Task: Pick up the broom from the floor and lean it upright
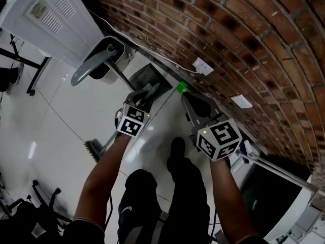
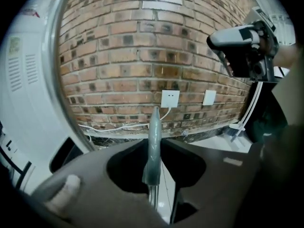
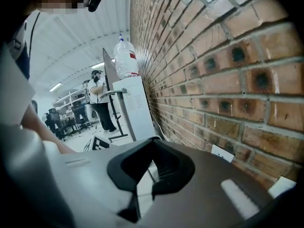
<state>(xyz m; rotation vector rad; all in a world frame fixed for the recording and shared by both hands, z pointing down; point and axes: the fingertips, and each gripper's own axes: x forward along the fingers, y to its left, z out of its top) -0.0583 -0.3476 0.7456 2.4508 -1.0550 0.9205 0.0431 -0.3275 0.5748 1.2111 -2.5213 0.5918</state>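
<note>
Here, glossy white floor [image 1: 66, 131], brick wall [image 1: 228, 29]

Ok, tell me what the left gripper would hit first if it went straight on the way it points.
Most likely the wall, about at the socket: the left gripper, shut on the broom, aims there, and nothing else shows in between. Depth is unclear.
</note>
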